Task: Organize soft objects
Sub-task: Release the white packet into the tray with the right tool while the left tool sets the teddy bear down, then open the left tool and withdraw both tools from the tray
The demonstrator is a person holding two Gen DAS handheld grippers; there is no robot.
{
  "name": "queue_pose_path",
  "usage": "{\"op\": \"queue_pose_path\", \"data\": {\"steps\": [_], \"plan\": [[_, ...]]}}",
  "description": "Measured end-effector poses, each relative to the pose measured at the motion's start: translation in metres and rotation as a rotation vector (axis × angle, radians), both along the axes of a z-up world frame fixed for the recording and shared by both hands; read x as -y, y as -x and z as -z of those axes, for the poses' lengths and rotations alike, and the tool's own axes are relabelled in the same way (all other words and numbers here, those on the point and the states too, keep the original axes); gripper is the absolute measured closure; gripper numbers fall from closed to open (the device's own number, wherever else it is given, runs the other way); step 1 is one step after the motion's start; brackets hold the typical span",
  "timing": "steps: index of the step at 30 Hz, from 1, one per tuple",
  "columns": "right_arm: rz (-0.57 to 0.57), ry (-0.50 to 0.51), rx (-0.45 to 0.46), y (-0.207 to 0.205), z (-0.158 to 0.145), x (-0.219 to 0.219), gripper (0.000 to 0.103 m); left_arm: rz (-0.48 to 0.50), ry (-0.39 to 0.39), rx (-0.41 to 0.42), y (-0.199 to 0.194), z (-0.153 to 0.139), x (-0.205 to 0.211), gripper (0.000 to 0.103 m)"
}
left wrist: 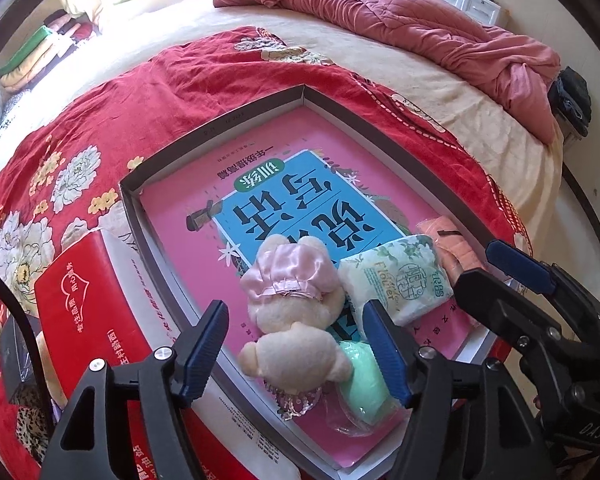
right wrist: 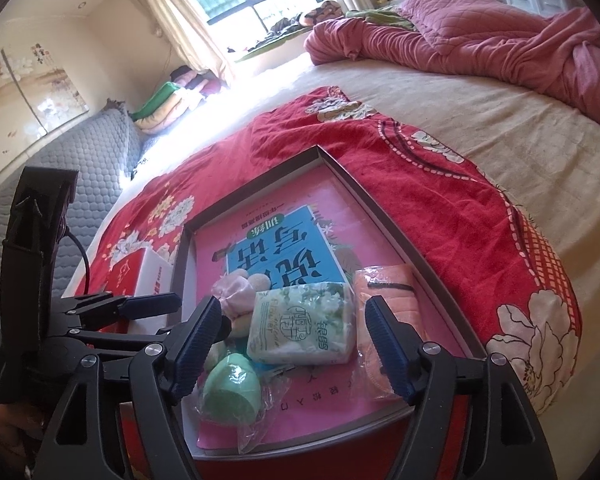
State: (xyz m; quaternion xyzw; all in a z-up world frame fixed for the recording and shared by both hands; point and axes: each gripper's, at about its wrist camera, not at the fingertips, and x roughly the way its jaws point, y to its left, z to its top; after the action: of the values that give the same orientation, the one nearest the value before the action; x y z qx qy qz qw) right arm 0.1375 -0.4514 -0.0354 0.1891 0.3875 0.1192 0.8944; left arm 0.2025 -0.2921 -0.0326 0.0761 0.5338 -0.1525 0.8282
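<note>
Left claw (left wrist: 296,350) open, bear's (left wrist: 296,320) face hidden

Right gripper (right wrist: 290,344) jaws apart over tissue pack (right wrist: 304,328), green sponge (right wrist: 230,388), orange cloth (right wrist: 388,312) in tray (right wrist: 364,188)

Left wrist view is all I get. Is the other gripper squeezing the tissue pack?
Observer: No. The right gripper is open, and the tissue pack lies loose between its fingers.
Operator: That gripper hides the orange thing. How far does it go?
Observer: The orange cloth runs along the pack's right side, nearly to the tray's near rim.
Operator: What's on the wall?
Observer: A flower painting.
</note>
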Motion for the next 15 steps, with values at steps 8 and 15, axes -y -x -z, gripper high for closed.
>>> {"op": "queue_pose_path", "data": {"steps": [8, 15], "plan": [[0.036, 0.000, 0.023, 0.002, -0.005, 0.007, 0.026, -0.012, 0.004, 0.053, 0.010, -0.017, -0.004, 0.026], [0.049, 0.025, 0.027, 0.002, -0.008, 0.007, 0.026, -0.036, 0.032, 0.079, 0.017, -0.029, -0.017, 0.026]]}}
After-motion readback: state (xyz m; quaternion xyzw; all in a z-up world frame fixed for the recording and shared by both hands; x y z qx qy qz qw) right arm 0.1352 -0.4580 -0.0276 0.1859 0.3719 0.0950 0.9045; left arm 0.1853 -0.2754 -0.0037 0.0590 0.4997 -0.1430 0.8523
